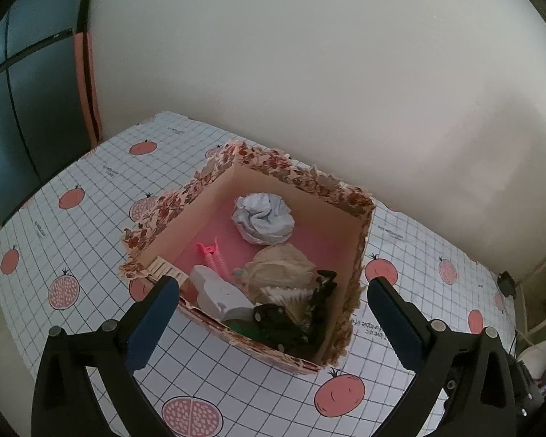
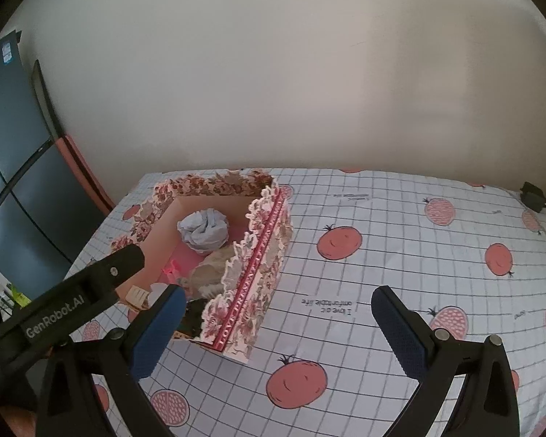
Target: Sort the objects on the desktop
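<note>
A floral cardboard box (image 1: 200,189) stands on the table; it also shows in the right wrist view (image 2: 258,276). Inside lie a crumpled pale blue paper ball (image 1: 264,218), a beige crumpled wad (image 1: 280,266), a pink hair clip (image 1: 214,258), a white object (image 1: 218,291), a small wooden piece (image 1: 163,267) and a black toy (image 1: 291,320). The blue ball (image 2: 204,231) shows from the right too. My left gripper (image 1: 273,320) is open and empty, just above the box's near side. My right gripper (image 2: 276,327) is open and empty, right of the box.
The table wears a white grid cloth with pomegranate prints (image 2: 382,255). A plain wall runs behind it. A dark cabinet (image 1: 25,116) stands at the left. A small black device (image 2: 533,196) sits at the far right corner. The left gripper's arm (image 2: 65,302) crosses the right view.
</note>
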Action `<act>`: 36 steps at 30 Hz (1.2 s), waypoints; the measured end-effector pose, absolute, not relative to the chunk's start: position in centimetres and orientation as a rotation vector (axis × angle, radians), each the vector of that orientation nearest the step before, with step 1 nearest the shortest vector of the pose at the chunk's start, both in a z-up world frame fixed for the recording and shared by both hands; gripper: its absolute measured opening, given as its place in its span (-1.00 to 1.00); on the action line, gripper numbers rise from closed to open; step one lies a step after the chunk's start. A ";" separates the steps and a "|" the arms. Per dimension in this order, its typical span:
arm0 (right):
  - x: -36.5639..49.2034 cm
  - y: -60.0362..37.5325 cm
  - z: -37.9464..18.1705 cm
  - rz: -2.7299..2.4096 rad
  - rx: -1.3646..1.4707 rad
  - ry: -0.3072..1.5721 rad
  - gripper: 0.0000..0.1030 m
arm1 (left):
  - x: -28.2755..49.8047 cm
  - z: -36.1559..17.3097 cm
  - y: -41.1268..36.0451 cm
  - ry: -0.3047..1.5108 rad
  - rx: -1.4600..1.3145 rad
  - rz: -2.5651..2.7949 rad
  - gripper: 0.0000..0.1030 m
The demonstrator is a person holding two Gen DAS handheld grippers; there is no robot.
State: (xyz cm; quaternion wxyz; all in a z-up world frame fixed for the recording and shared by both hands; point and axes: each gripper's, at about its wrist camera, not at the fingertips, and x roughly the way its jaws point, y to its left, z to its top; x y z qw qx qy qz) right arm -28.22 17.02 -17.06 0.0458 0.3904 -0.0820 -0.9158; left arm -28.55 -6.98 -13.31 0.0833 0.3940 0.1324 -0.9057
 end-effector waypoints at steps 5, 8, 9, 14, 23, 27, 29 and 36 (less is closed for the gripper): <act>-27.3 18.6 -16.2 -2.812 1.211 -0.285 1.00 | -28.1 -12.6 -6.2 0.351 1.168 -2.714 1.00; -26.2 19.4 -15.4 -2.806 1.216 -0.293 1.00 | -27.8 -12.1 -5.9 0.368 1.172 -2.736 1.00; -25.9 19.5 -15.3 -2.812 1.221 -0.281 1.00 | -27.7 -11.9 -5.8 0.367 1.171 -2.741 1.00; -23.7 21.0 -14.8 -2.829 1.290 -0.288 1.00 | -26.5 -10.6 -4.5 0.284 1.167 -2.766 1.00; -20.1 24.0 -13.7 -2.865 1.384 -0.425 1.00 | -23.1 -9.7 -1.0 0.054 1.308 -2.812 1.00; -18.5 24.4 -13.6 -2.867 1.431 -0.420 1.00 | -21.9 -9.3 -0.3 0.031 1.339 -2.811 1.00; -17.6 24.4 -13.5 -2.867 1.453 -0.399 1.00 | -21.2 -9.0 -0.1 0.015 1.350 -2.806 1.00; -15.5 23.6 -13.7 -2.835 1.529 -0.358 1.00 | -19.5 -8.5 -1.1 0.042 1.379 -2.784 1.00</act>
